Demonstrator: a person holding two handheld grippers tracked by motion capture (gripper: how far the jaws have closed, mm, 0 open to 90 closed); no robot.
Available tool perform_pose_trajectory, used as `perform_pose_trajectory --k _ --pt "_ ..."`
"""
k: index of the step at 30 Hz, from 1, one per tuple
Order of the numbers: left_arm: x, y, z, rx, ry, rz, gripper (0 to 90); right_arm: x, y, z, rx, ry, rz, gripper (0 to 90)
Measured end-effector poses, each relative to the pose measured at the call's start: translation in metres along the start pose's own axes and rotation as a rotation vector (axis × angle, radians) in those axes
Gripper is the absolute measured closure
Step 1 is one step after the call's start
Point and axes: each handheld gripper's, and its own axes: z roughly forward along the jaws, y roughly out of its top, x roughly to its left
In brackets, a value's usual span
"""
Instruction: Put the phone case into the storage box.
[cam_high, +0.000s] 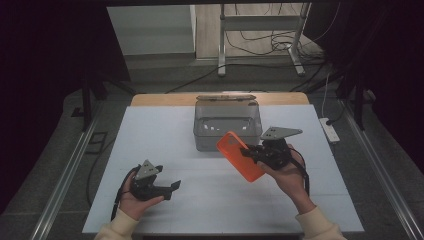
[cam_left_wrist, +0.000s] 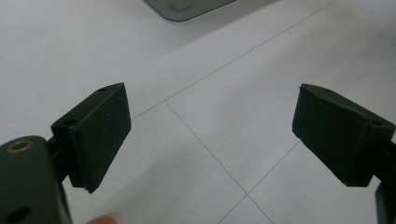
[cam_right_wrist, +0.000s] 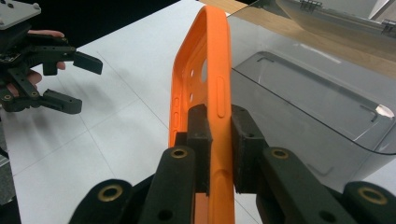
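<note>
Right gripper (cam_high: 248, 151): right of centre in the high view, jaws clamped on the edge of an orange phone case (cam_high: 239, 155); in the right gripper view the pads (cam_right_wrist: 200, 140) press both sides of the case's side wall.
Case: held off the table, tilted, just in front of the bin; it runs up the middle of the right gripper view (cam_right_wrist: 205, 93).
Left gripper (cam_high: 171, 189): lower left of the high view, jaws wide apart with nothing between them; white table (cam_left_wrist: 210, 126) shows between the pads in the left gripper view.
Bin (cam_high: 227, 125): clear, lid open, upper centre of the table, above the case.
Table (cam_high: 165, 135): white, jointed panels.
</note>
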Motion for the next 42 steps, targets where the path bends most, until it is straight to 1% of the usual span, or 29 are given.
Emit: perform_pose_trajectory --k 10,12,15,18,36,42 --pt "-0.001 0.0 0.001 0.006 -0.004 0.002 11.5 0.0 0.012 -0.007 -0.03 -0.023 -0.006 80.3" --pt "-0.001 0.0 0.001 0.006 -0.004 0.003 11.5 0.0 0.014 -0.008 -0.033 -0.021 -0.005 80.3" --pt "-0.001 0.0 0.001 0.006 -0.004 0.003 11.6 -0.001 0.015 -0.009 -0.035 -0.019 -0.004 80.3" --pt "-0.001 0.0 0.001 0.006 -0.005 0.003 11.6 -0.003 0.016 -0.01 -0.039 -0.028 -0.001 80.2" --pt "-0.001 0.0 0.001 0.006 -0.005 0.004 11.6 -0.005 0.024 -0.015 -0.052 -0.056 -0.01 80.3" --pt "-0.001 0.001 0.001 0.005 -0.005 0.005 11.6 -0.007 0.026 -0.016 -0.056 -0.062 -0.003 80.3"
